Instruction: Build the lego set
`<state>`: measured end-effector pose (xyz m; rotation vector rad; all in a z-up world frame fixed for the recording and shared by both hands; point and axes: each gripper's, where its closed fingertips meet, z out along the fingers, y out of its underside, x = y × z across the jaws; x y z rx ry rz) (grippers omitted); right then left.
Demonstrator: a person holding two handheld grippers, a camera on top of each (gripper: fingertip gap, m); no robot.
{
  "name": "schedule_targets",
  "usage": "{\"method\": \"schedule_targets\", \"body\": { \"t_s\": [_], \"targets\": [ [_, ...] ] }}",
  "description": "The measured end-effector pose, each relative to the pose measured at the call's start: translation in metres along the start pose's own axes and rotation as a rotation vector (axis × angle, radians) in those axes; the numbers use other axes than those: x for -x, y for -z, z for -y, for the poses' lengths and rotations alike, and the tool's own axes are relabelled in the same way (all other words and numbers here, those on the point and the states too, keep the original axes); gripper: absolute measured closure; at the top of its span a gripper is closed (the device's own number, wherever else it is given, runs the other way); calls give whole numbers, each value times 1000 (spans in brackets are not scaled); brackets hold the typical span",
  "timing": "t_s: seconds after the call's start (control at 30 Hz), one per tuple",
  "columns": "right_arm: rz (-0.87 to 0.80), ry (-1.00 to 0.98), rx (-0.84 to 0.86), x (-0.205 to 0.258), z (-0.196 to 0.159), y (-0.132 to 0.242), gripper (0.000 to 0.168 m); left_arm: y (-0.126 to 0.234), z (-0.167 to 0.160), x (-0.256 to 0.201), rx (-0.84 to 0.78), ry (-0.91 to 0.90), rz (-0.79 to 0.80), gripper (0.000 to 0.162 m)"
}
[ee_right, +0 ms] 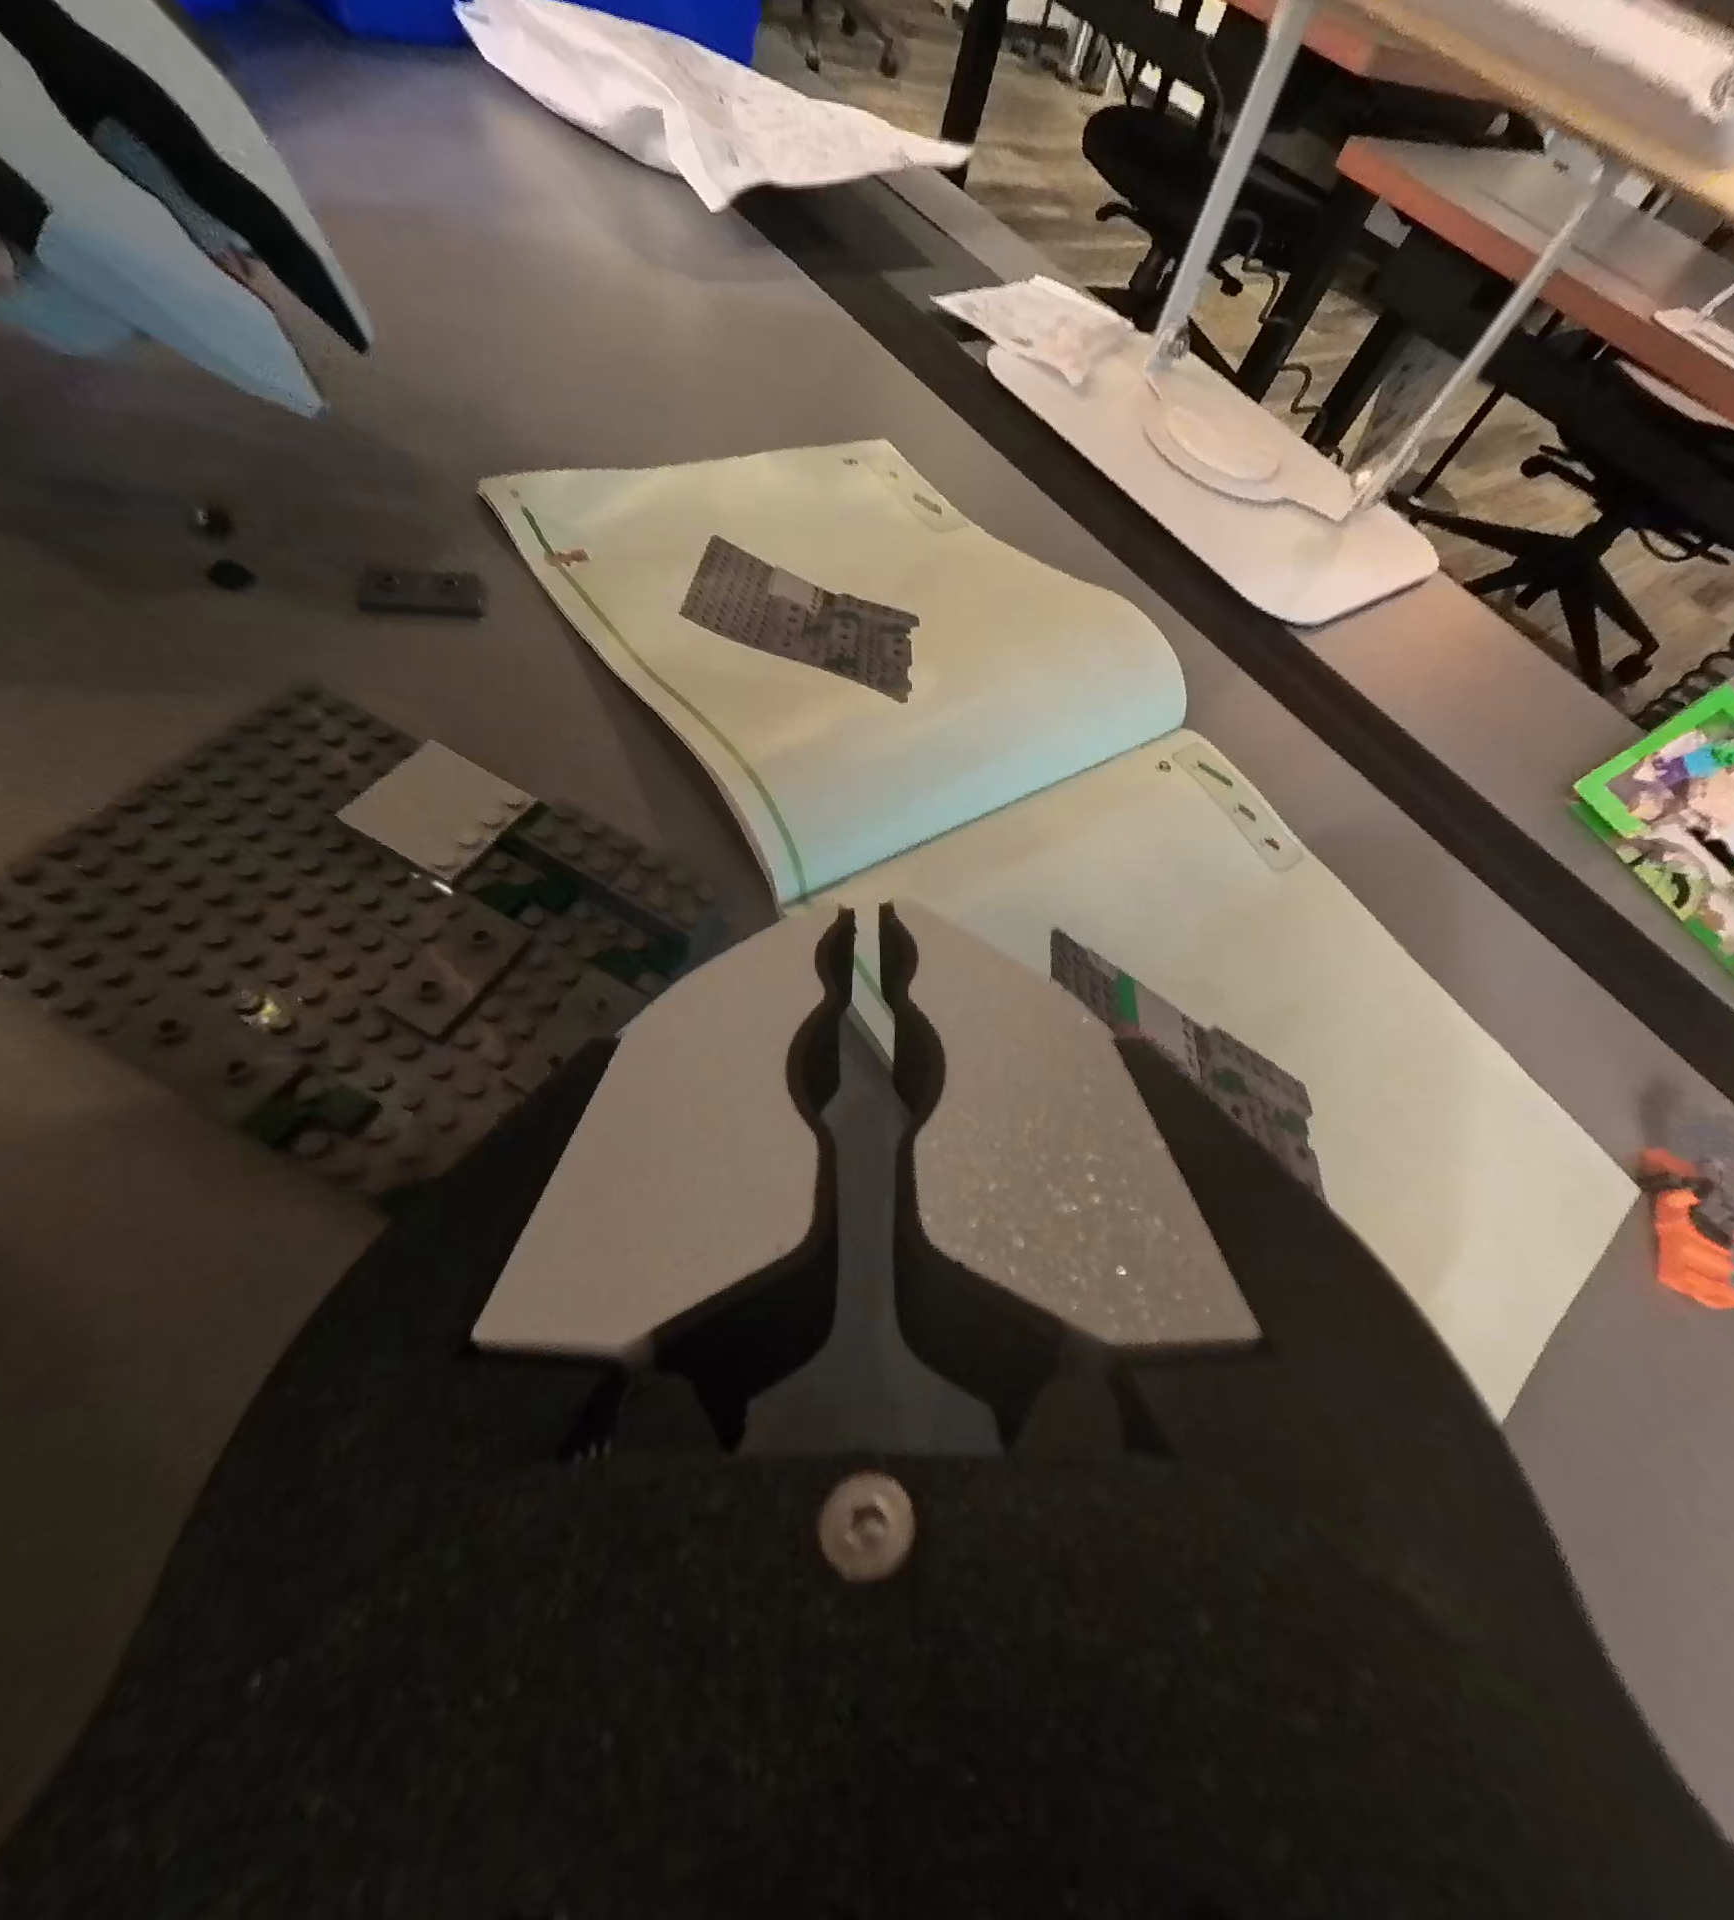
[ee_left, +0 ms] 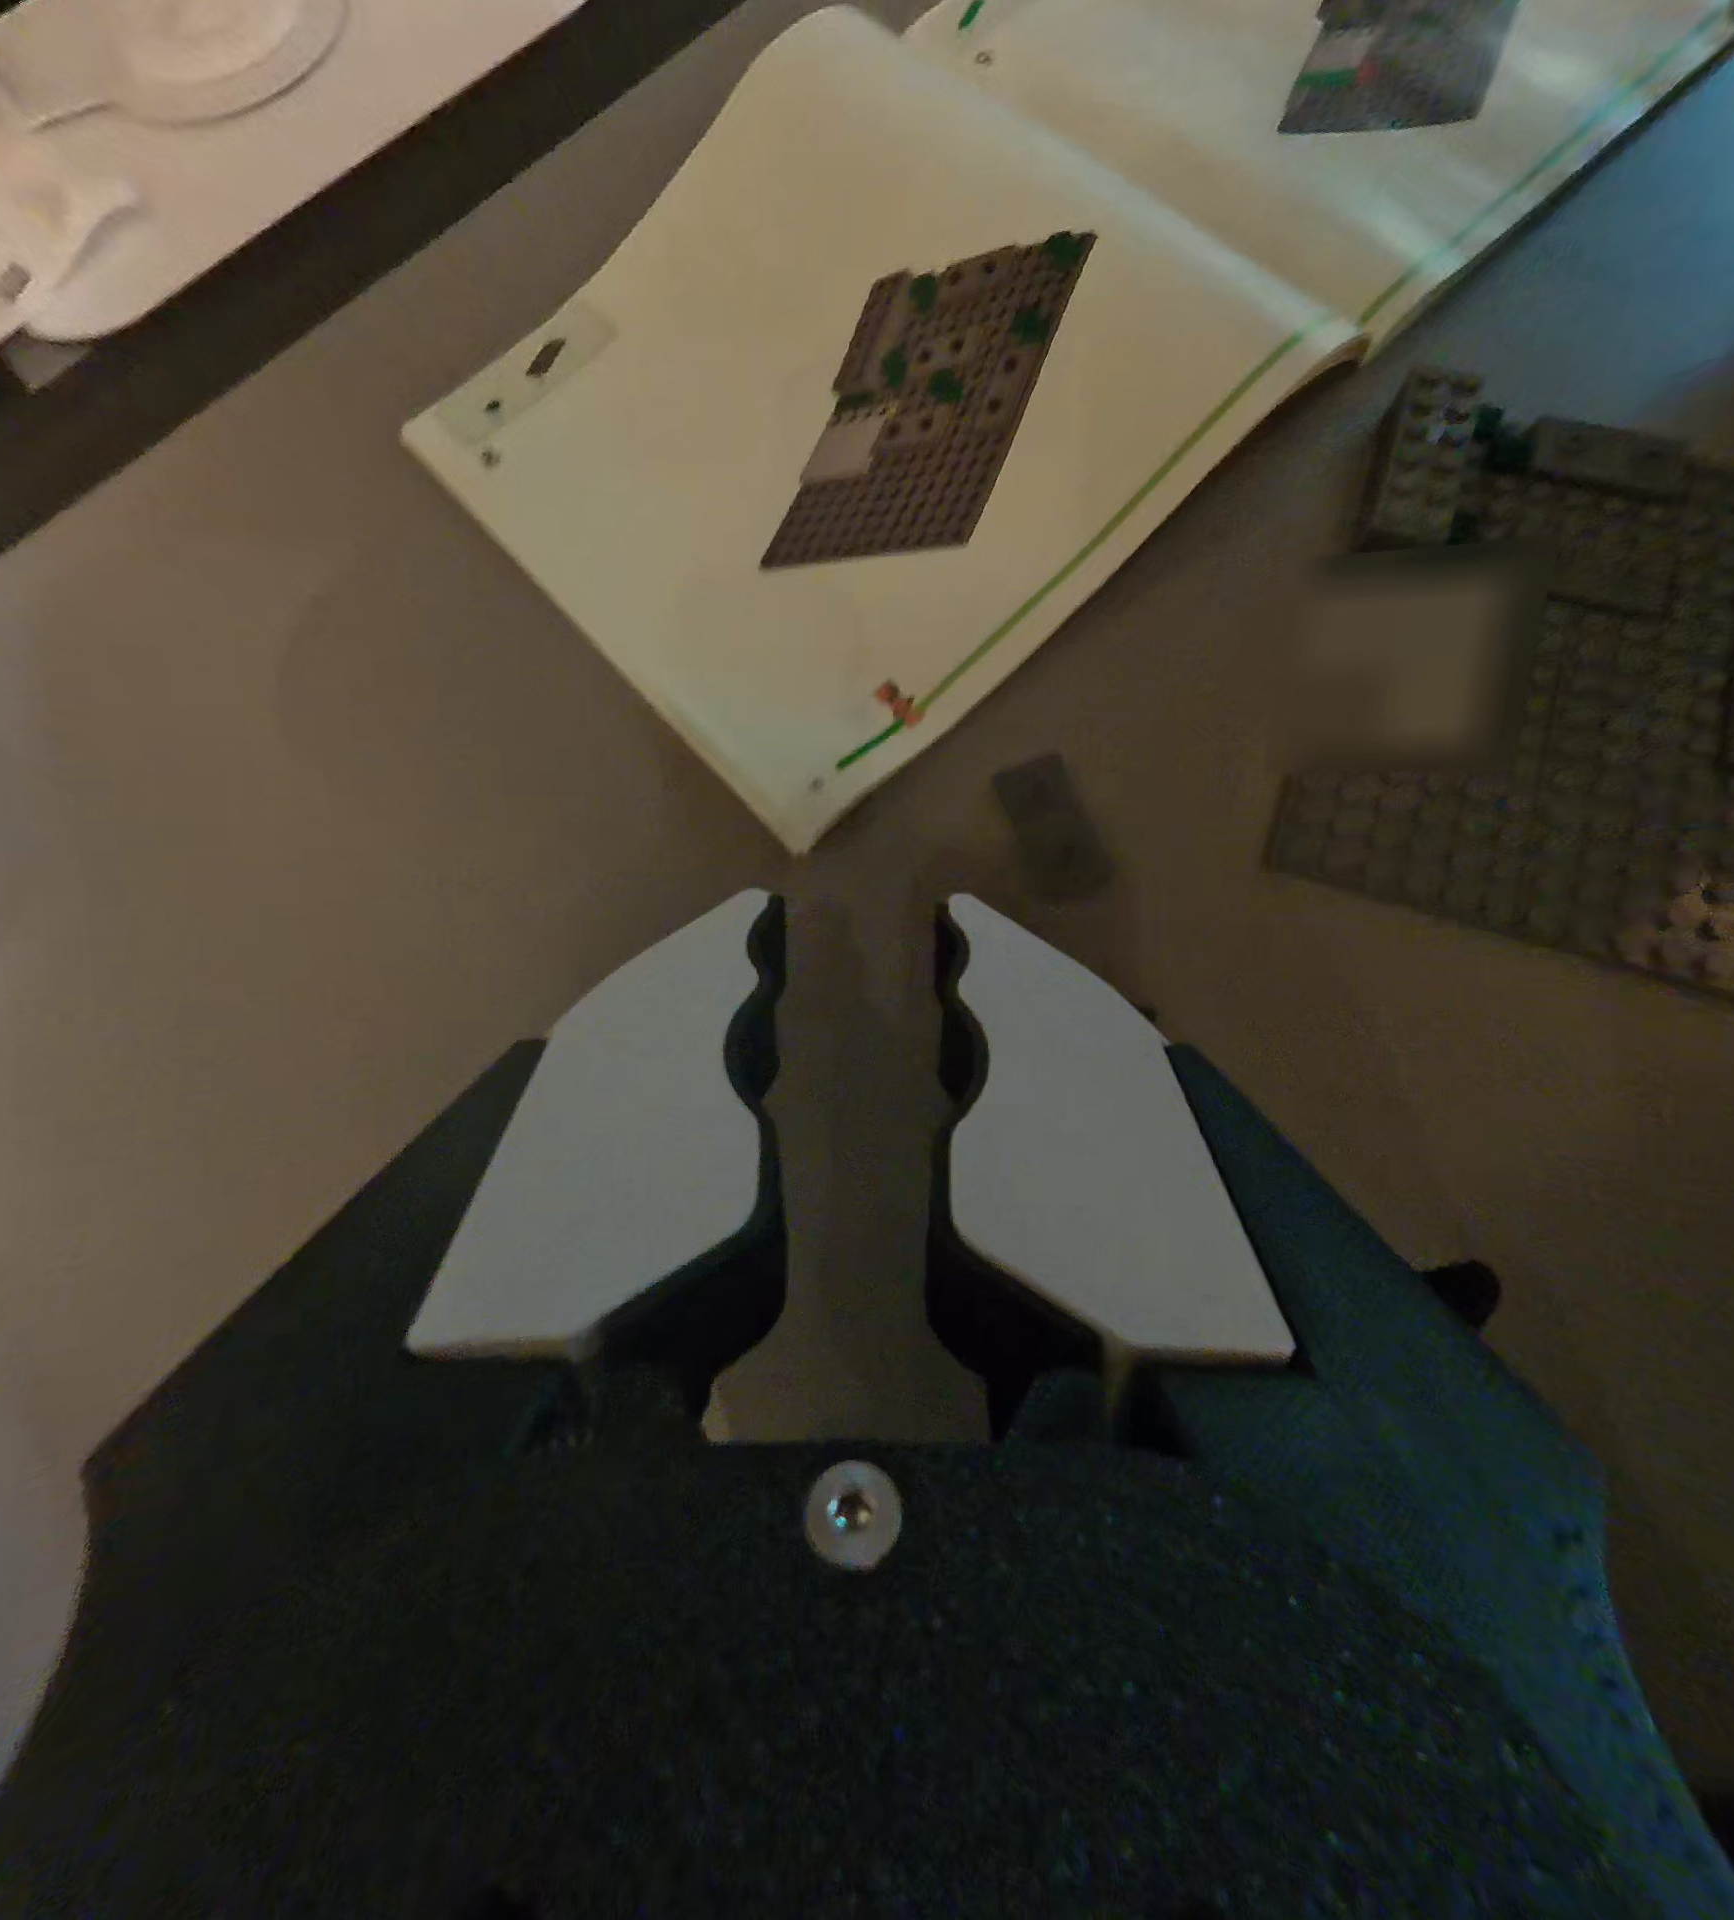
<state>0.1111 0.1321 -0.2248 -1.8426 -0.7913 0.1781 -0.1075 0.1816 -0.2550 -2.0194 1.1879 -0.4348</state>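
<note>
A grey studded baseplate [ee_right: 167,966] lies on the table with a white tile [ee_right: 437,821], flat grey plates and dark green pieces on it. It also shows in the left wrist view [ee_left: 1621,831], at the right. A loose flat grey plate [ee_left: 1050,826] lies between it and the open instruction booklet [ee_left: 842,468]. My left gripper [ee_left: 858,914] is open and empty, above bare table just short of the booklet's corner. My right gripper [ee_right: 868,920] is shut with nothing visible in it, over the booklet [ee_right: 894,665], right of the baseplate.
The left gripper [ee_right: 167,208] shows at the far left of the right wrist view. Small dark pieces [ee_right: 219,545] lie by the loose plate [ee_right: 421,594]. An orange and teal figure [ee_right: 1715,1226], a green box [ee_right: 1715,821], a white lamp base [ee_right: 1216,488] and a plastic bag [ee_right: 717,114] lie around. My left tips are roughly 5 cm from the loose flat grey plate [ee_left: 1050,826]. My right wrist view [ee_right: 417,587] looks at it from another angle.
</note>
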Motion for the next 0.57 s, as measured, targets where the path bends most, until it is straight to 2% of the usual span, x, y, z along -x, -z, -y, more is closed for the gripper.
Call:
{"method": "schedule_targets", "body": {
  "t_s": [0.03, 0.3, 0.57],
  "targets": [
    [1, 5, -4, 1, 2, 0, 164, 4, -3, -1, 3, 8, -2, 133],
    [2, 27, -1, 5, 5, 1, 165, 17, -32, -38, 51, -66, -150, 136],
    [8, 37, 5, 8, 5, 2, 164, 5, -42, -39, 113, -203, -239, 140]
  ]
}}
